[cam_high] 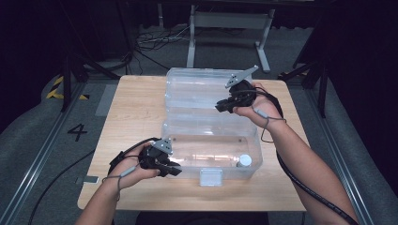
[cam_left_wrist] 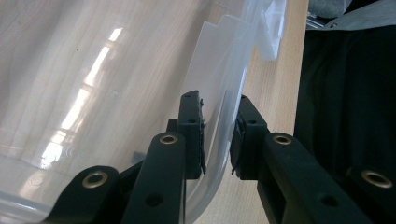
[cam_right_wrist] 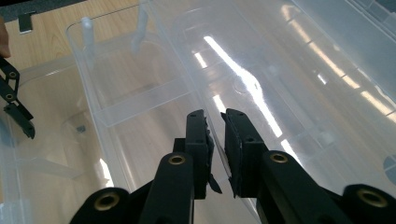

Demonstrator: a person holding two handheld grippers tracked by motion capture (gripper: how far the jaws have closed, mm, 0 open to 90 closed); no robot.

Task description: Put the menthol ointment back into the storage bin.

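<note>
We see a clear, colourless plastic box (cam_high: 211, 154) and its equally clear lid (cam_high: 202, 91) on a pale wood-grain counter (cam_high: 136, 112). At four o'clock inside the box sits a small bottle with a white cap (cam_high: 244, 161). Both grippers, left (cam_high: 171, 169) and right (cam_high: 220, 107), are black with brass-coloured rivets and grey plates.
</note>
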